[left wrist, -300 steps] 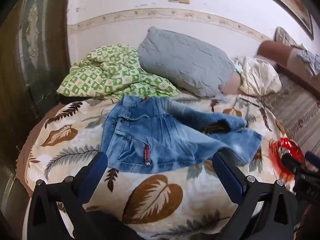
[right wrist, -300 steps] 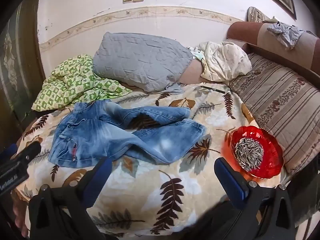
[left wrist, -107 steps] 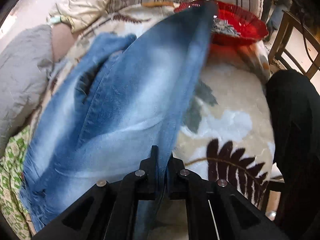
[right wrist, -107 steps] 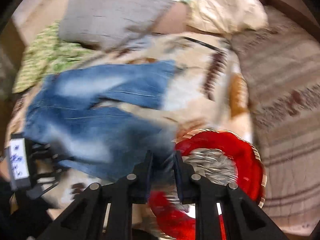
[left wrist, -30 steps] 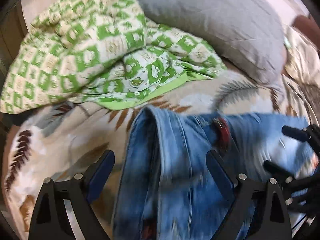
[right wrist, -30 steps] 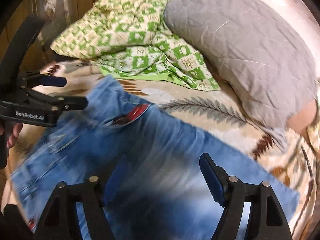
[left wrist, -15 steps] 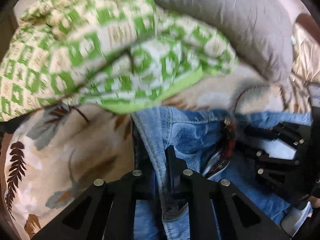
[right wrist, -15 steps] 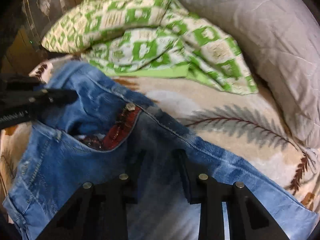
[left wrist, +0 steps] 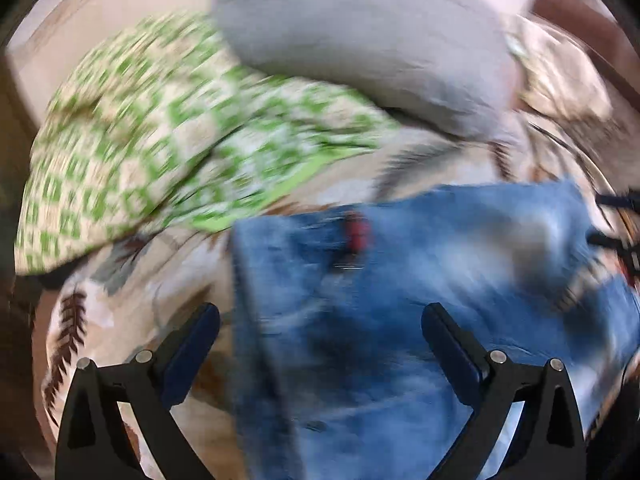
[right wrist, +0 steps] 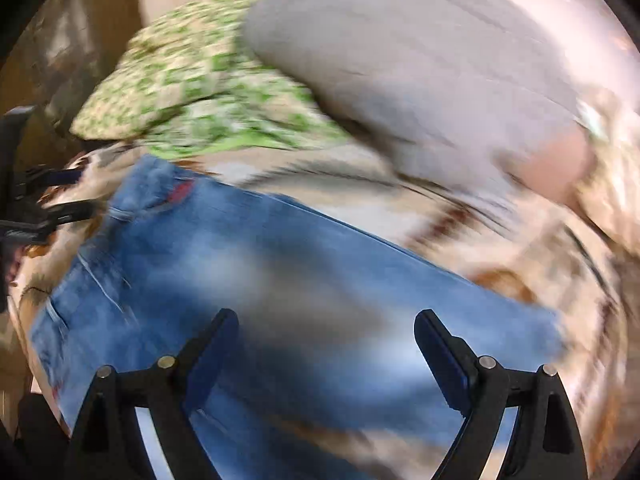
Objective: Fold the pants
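Blue denim pants [left wrist: 400, 300] lie spread on the leaf-print bedspread [left wrist: 132, 280], with a red tag at the waistband [left wrist: 356, 232]. In the right wrist view the pants [right wrist: 280, 280] stretch from the waistband at the left to a leg end at the right. My left gripper [left wrist: 320, 340] hovers above the waist end, its jaws opening wide with nothing pressed between the pads. My right gripper [right wrist: 326, 344] hangs over the middle of the pants, its jaws also opening and gripping nothing. Both views are blurred by motion. The left gripper [right wrist: 52, 200] shows at the left edge of the right wrist view.
A green checked blanket [left wrist: 160, 140] is bunched at the head of the bed, left of a grey pillow [left wrist: 360, 40]. A cream pillow [left wrist: 560, 88] lies further right. A dark wooden panel [right wrist: 60, 40] stands at the left.
Half a second ago both grippers were shut on the waistband. Both have now let go, opened wide and pulled back and up from the pants.
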Tool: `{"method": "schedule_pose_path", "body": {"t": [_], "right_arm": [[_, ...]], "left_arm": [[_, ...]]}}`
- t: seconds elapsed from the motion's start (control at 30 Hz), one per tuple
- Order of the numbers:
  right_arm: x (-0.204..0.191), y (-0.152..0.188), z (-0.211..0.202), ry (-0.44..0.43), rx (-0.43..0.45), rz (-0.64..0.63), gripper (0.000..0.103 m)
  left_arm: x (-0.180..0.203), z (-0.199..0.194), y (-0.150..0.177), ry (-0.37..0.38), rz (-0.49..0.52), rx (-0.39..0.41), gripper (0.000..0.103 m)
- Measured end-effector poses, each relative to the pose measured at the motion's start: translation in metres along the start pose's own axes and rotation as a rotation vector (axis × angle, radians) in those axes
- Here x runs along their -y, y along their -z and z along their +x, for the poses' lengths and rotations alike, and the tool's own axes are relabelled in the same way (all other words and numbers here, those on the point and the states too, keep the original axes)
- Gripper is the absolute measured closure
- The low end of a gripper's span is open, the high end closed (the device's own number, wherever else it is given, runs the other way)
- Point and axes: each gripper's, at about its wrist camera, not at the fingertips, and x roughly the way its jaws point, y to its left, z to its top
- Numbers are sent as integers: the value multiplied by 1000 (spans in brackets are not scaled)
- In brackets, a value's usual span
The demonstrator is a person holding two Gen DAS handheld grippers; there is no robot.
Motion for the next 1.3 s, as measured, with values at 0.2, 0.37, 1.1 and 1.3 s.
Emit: {"method": "schedule_pose_path", "body": {"t": [0.2,0.37,1.1,1.3], "right_arm": [[99,47,-59,23,9,216,12],[154,58,-77,85,-2,275,12],[230,3,87,-40,-206,298,89],[222,9,28,-66,-101,265,90]], "left_arm": [[114,-14,-28,92,157,55,2],[201,11,-57,136,283,81,2],[247,169,-118,189,572,-122,97],[244,102,-105,222,562,-29,98]]}}
